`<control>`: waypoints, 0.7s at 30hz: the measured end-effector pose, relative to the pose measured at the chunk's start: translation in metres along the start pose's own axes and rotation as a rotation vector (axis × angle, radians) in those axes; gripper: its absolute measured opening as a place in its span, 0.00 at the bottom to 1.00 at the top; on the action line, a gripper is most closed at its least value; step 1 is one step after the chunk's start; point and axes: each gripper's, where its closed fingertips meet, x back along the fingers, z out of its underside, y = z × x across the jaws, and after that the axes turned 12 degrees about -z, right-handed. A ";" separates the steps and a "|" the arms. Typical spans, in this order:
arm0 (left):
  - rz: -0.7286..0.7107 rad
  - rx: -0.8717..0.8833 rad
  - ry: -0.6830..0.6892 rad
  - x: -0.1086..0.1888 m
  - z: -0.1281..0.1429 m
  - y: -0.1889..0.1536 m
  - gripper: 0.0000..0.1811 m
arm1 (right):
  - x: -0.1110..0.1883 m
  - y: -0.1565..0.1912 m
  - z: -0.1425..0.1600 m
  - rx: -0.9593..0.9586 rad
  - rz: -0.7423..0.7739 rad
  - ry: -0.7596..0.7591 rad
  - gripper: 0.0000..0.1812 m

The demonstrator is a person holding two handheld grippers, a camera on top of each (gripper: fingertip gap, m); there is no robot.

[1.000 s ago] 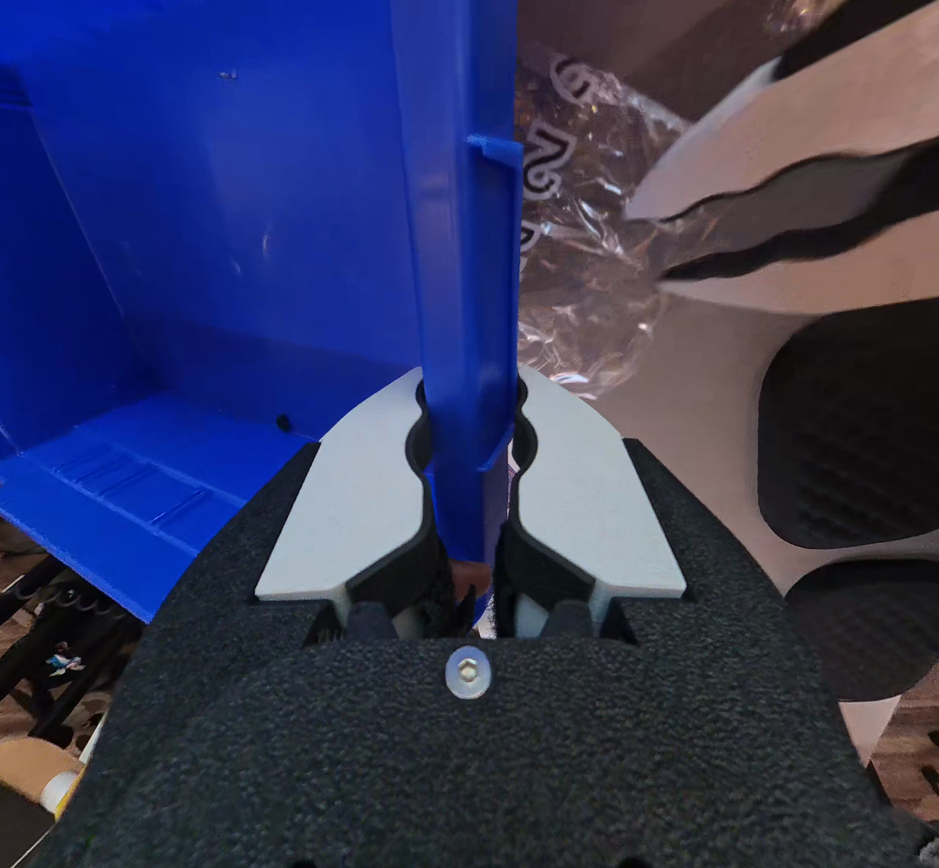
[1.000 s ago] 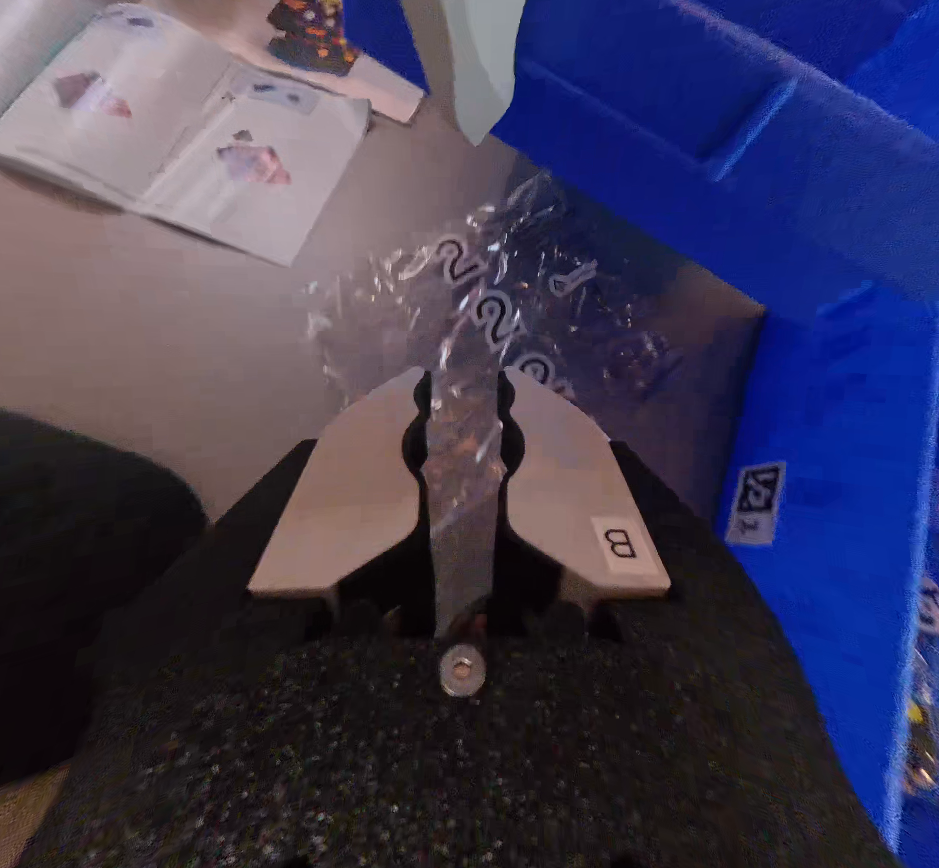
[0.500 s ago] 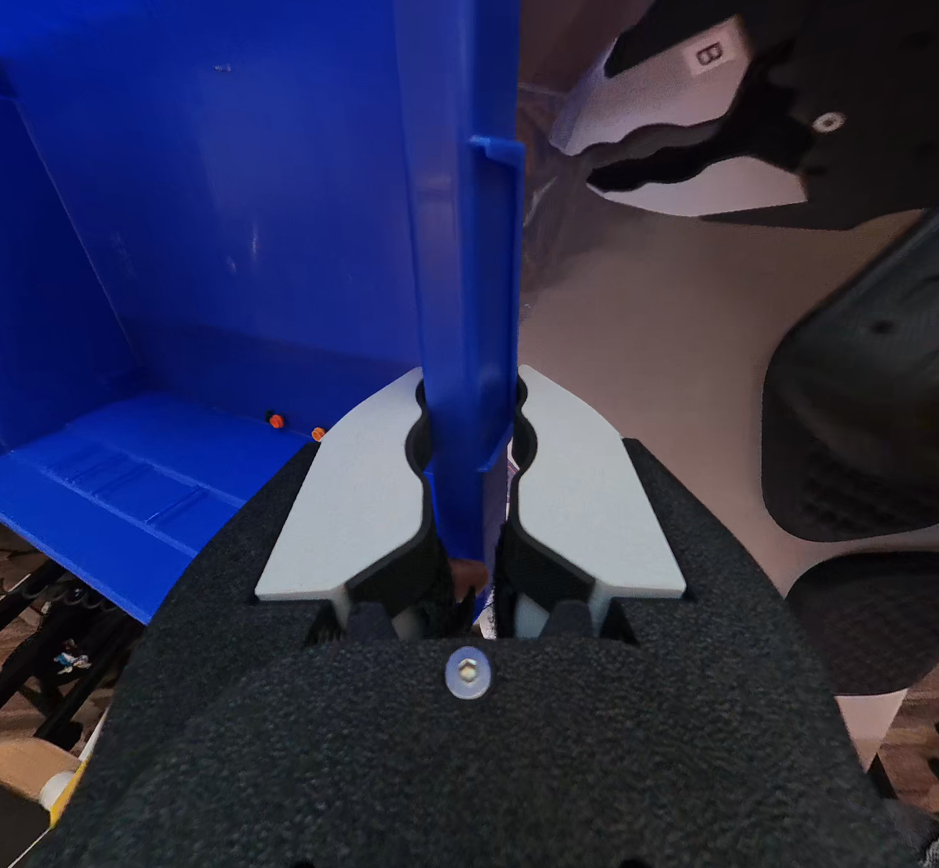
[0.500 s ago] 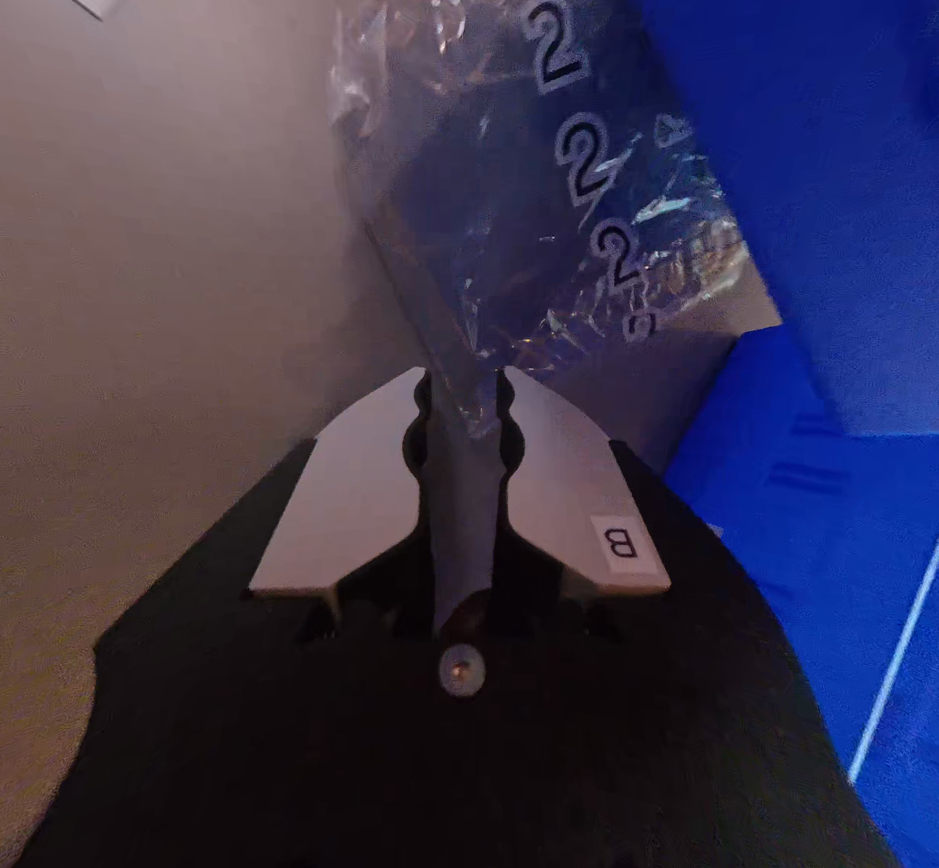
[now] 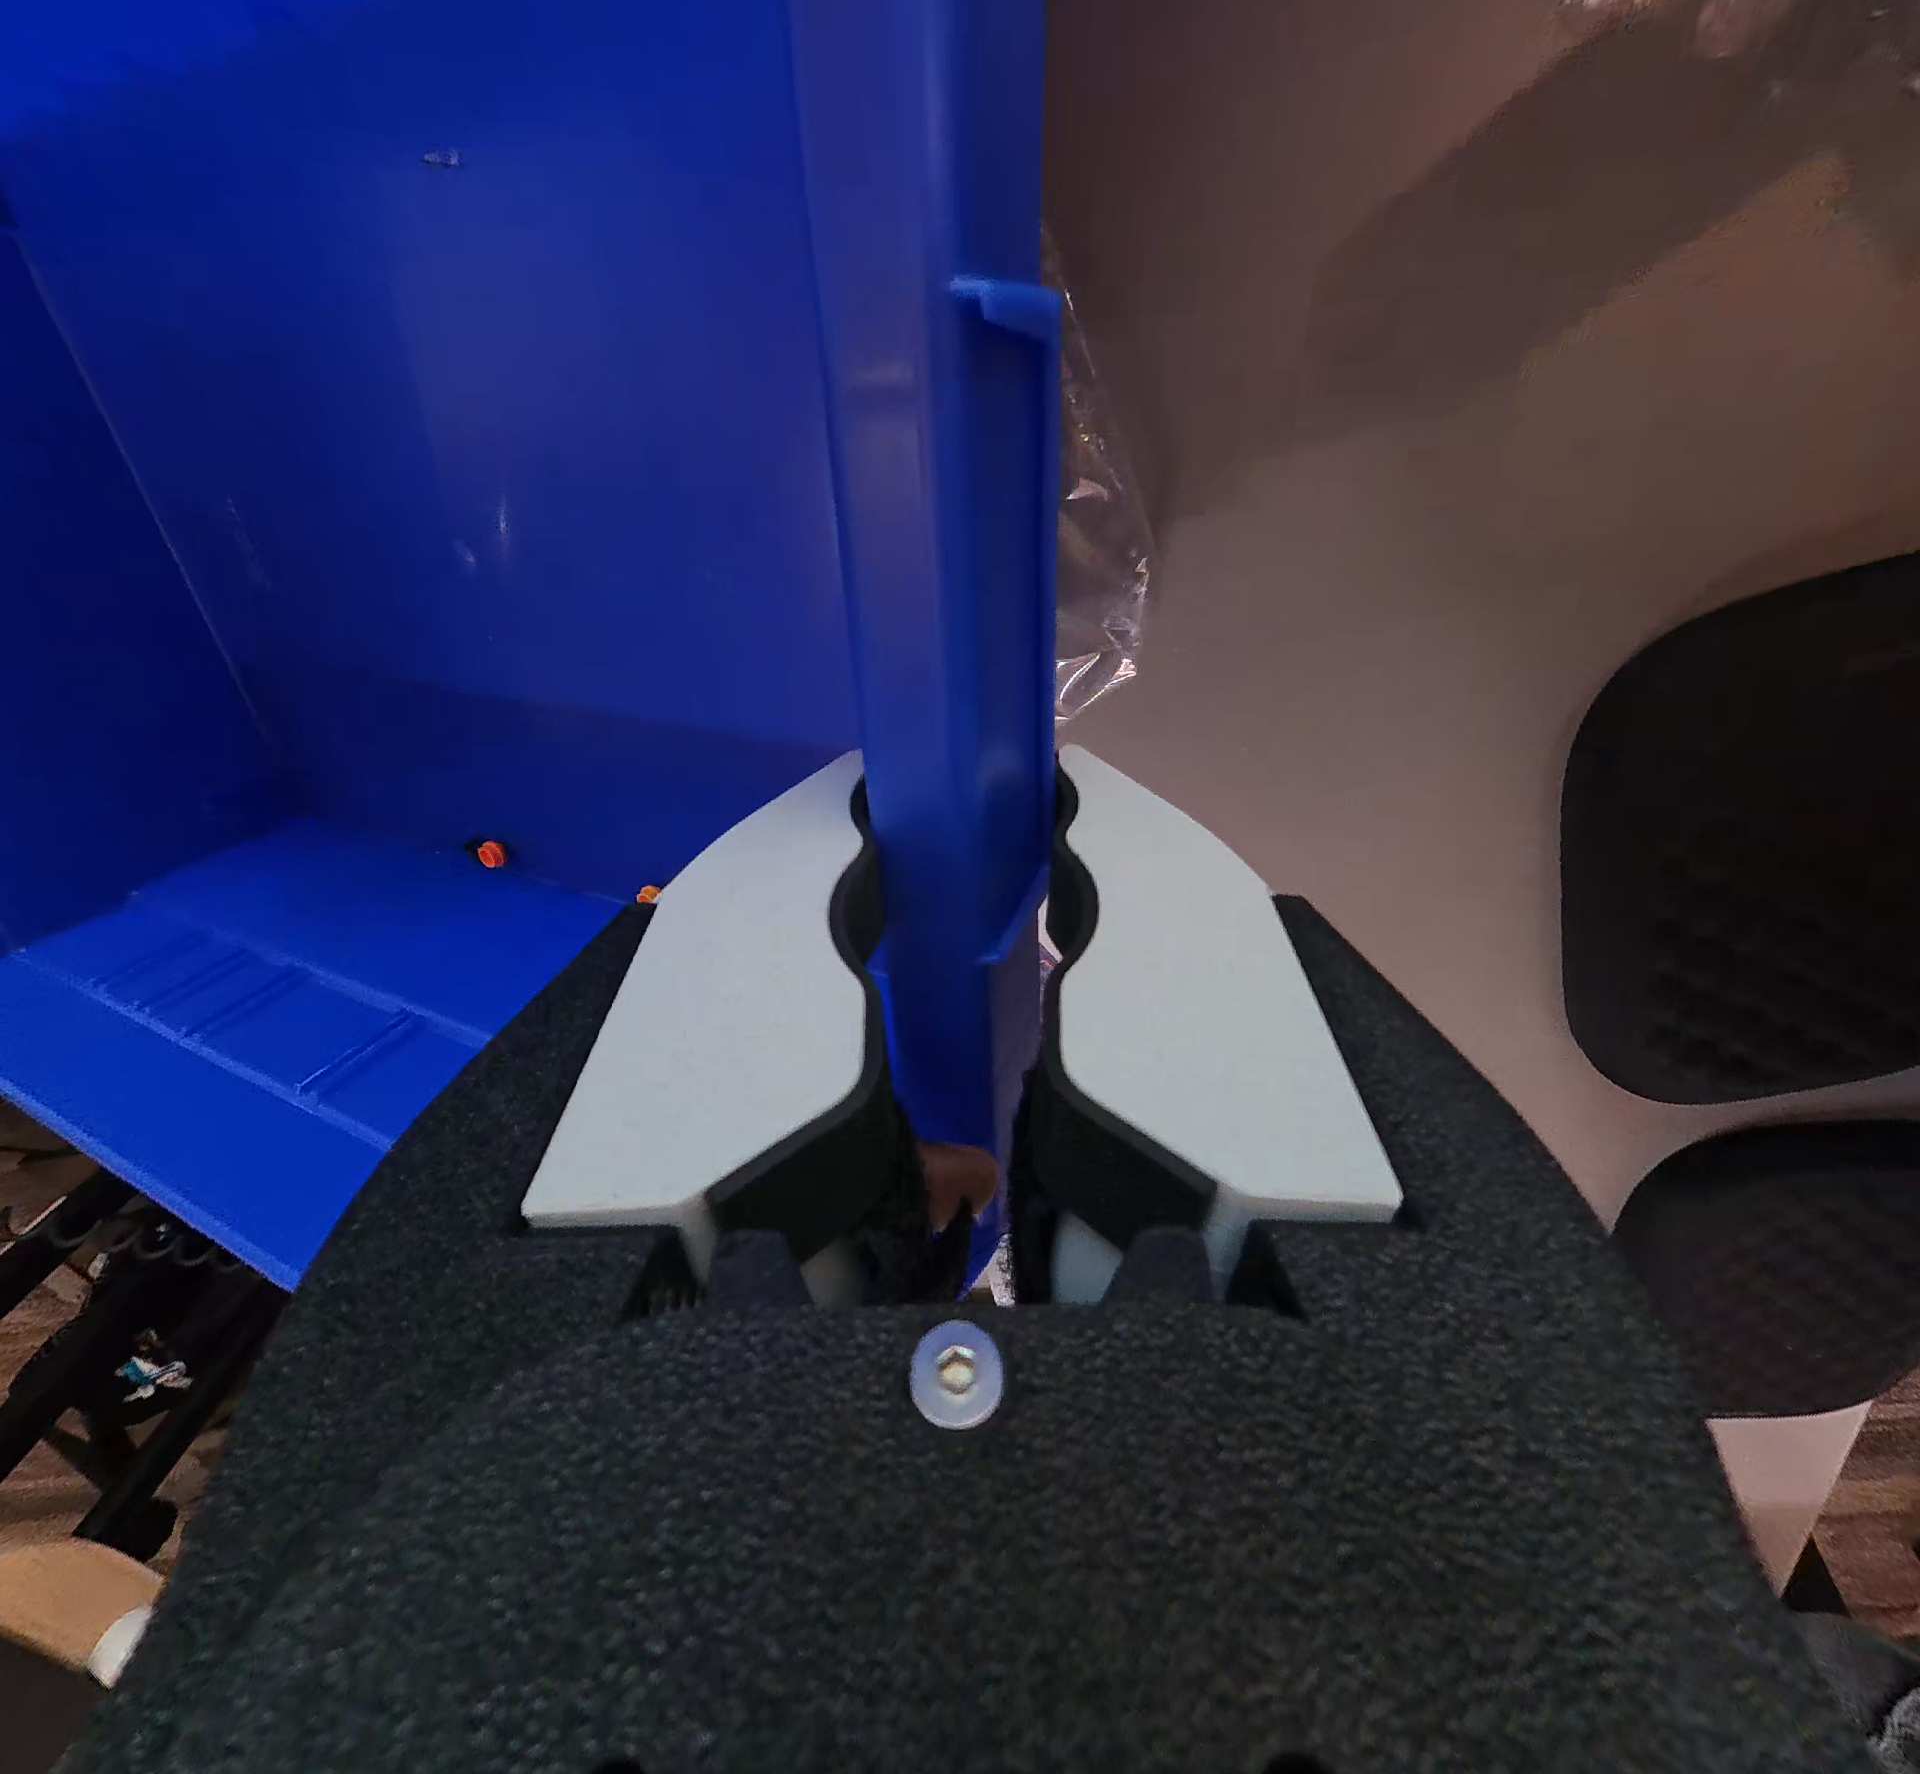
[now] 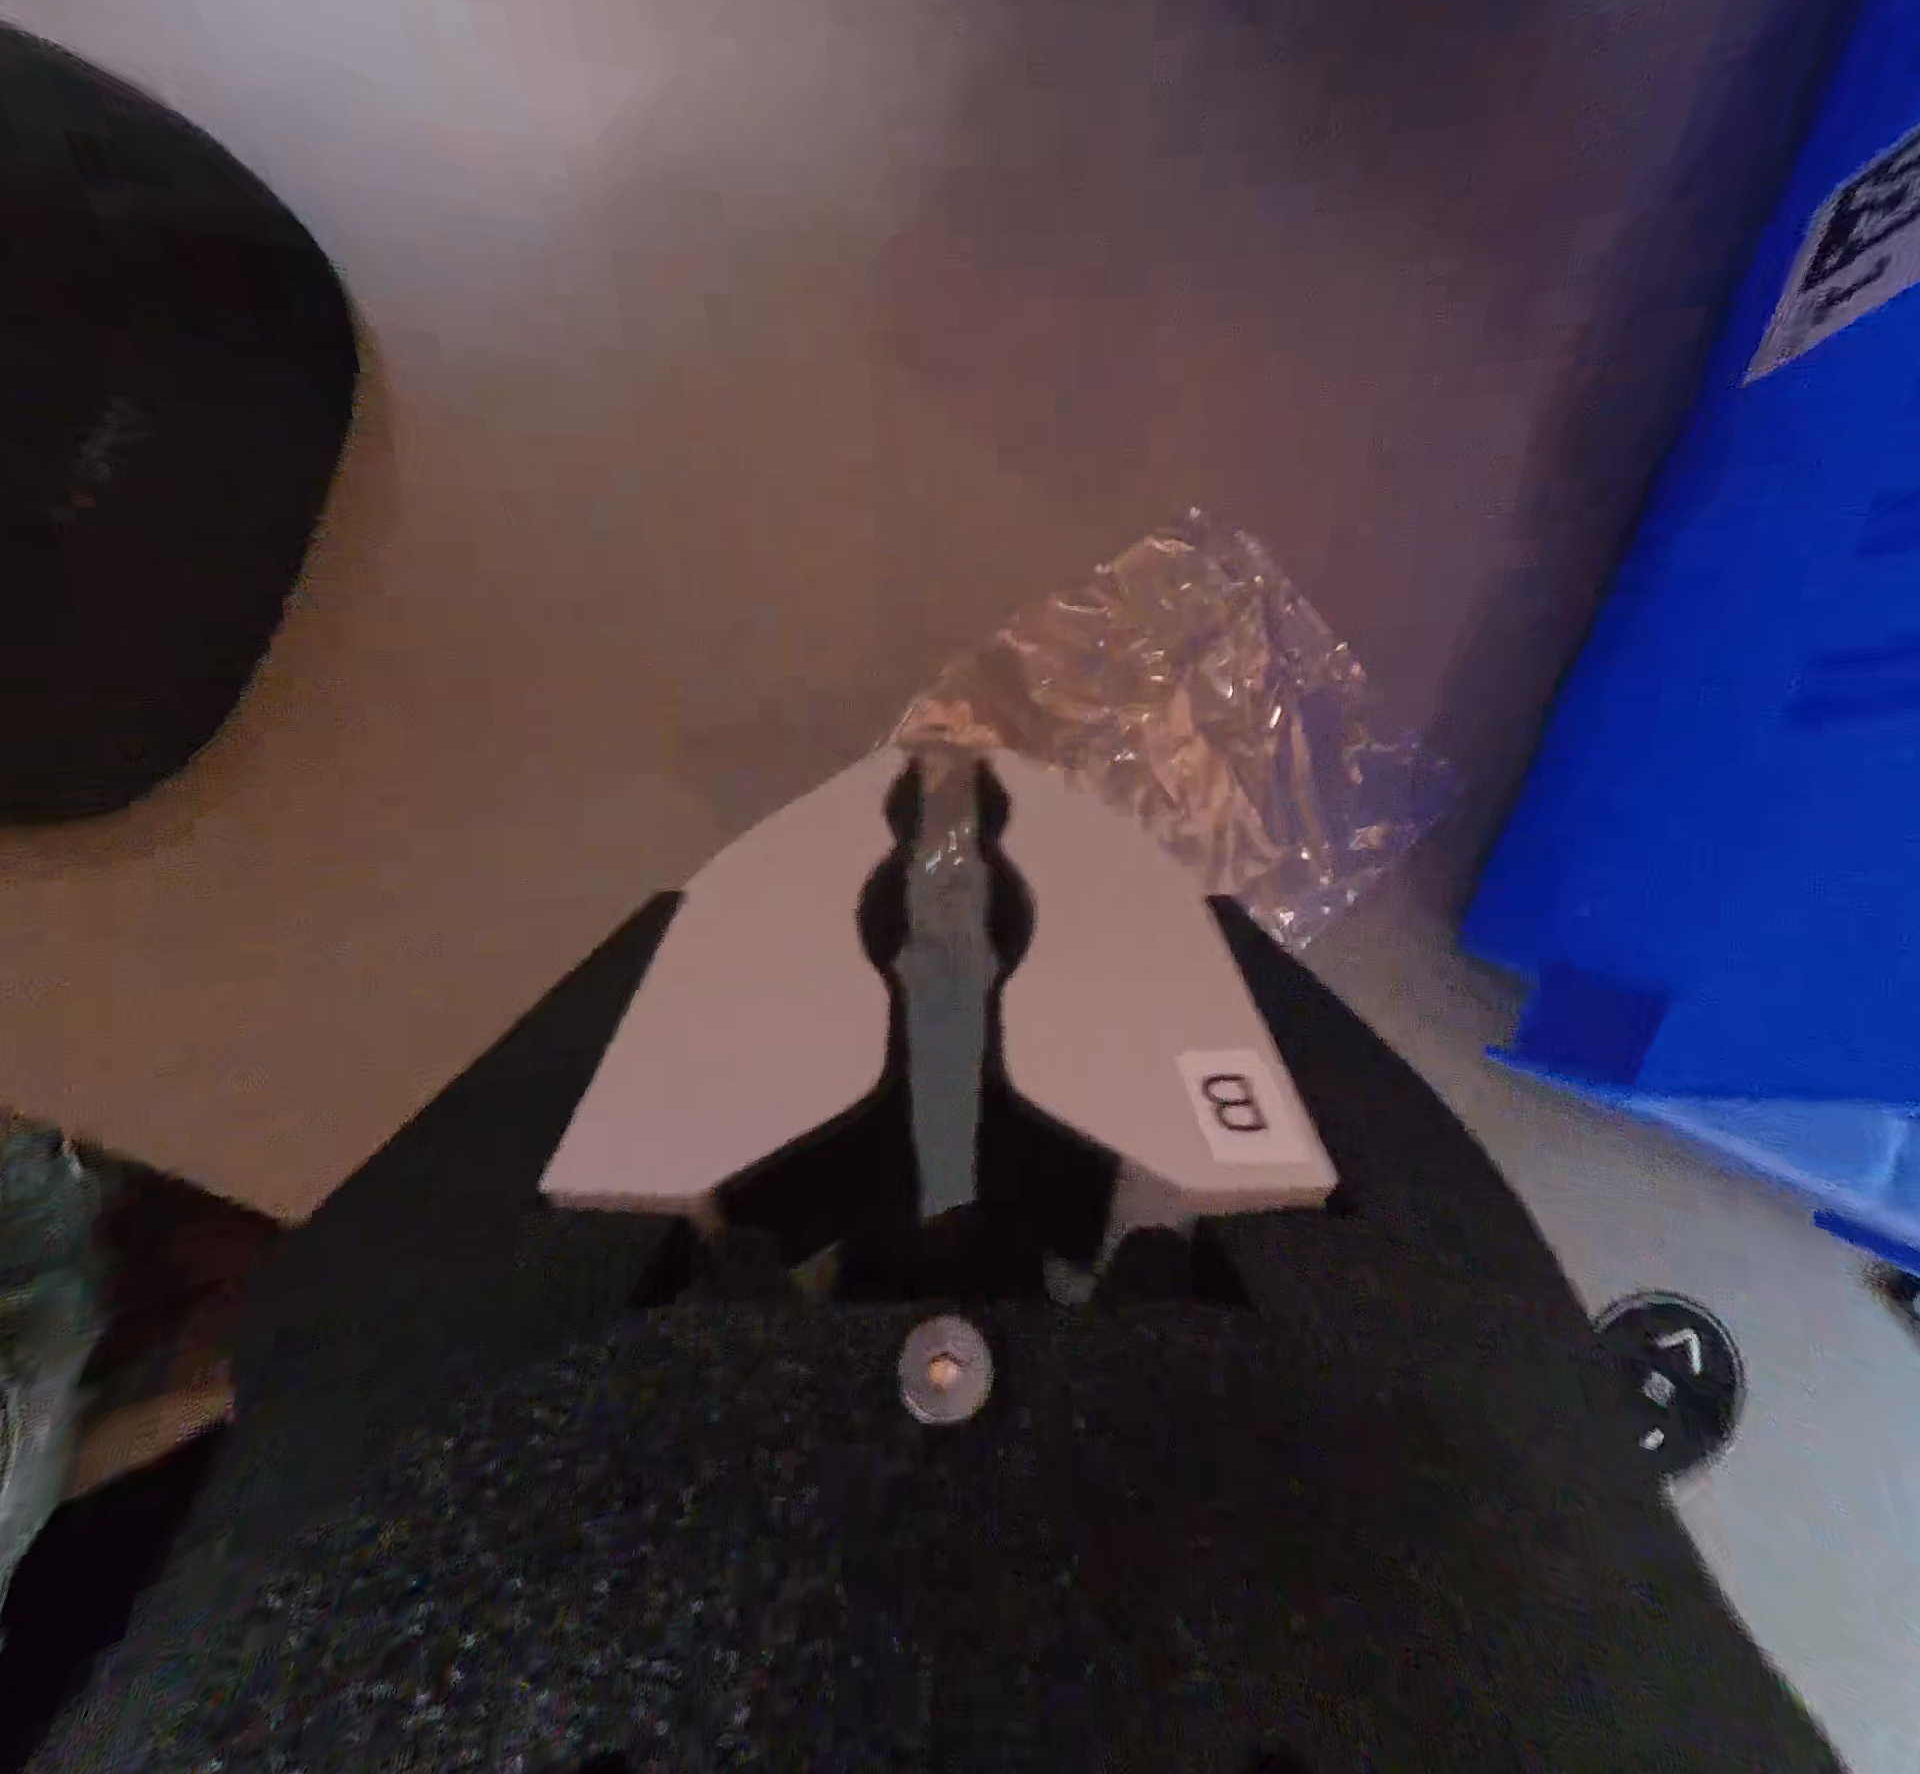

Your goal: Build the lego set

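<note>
My left gripper (image 5: 958, 779) is shut on the side wall of a blue plastic bin (image 5: 925, 477) and holds it tilted. Two small orange lego pieces (image 5: 485, 852) lie inside the bin near its back corner. My right gripper (image 6: 943, 768) is shut on a crumpled clear plastic bag (image 6: 1174, 696), which hangs from the fingertips over the tan table. A strip of clear plastic (image 5: 1101, 581) shows beside the bin wall in the left wrist view.
A blue bin (image 6: 1766, 685) with a white sticker stands at the right of the right wrist view. A dark rounded object (image 6: 135, 436) lies at the left. Black textured pads (image 5: 1756, 841) sit at the right of the left wrist view. The tan tabletop (image 6: 623, 374) lies between. The left gripper's tips are roughly 25 cm from the right gripper's.
My right gripper has swung away with the clear bag, out of the left wrist view. Two orange pieces have slid into sight inside the bin. The left gripper has kept its hold.
</note>
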 end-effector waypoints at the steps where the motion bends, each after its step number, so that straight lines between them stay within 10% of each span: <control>1: 0.001 0.001 0.000 0.000 0.000 0.000 0.16 | -0.002 -0.005 -0.003 0.000 0.026 -0.045 0.00; 12: 0.004 0.005 0.010 0.002 0.002 0.003 0.16 | 0.020 -0.005 -0.077 0.123 0.126 -0.237 0.07; 17: 0.003 -0.002 0.005 0.000 0.002 0.002 0.16 | 0.020 -0.029 -0.025 -0.198 0.178 -0.093 0.39; 21: 0.003 -0.004 0.005 -0.002 0.002 0.002 0.16 | 0.001 -0.033 -0.003 -0.318 0.167 -0.053 0.25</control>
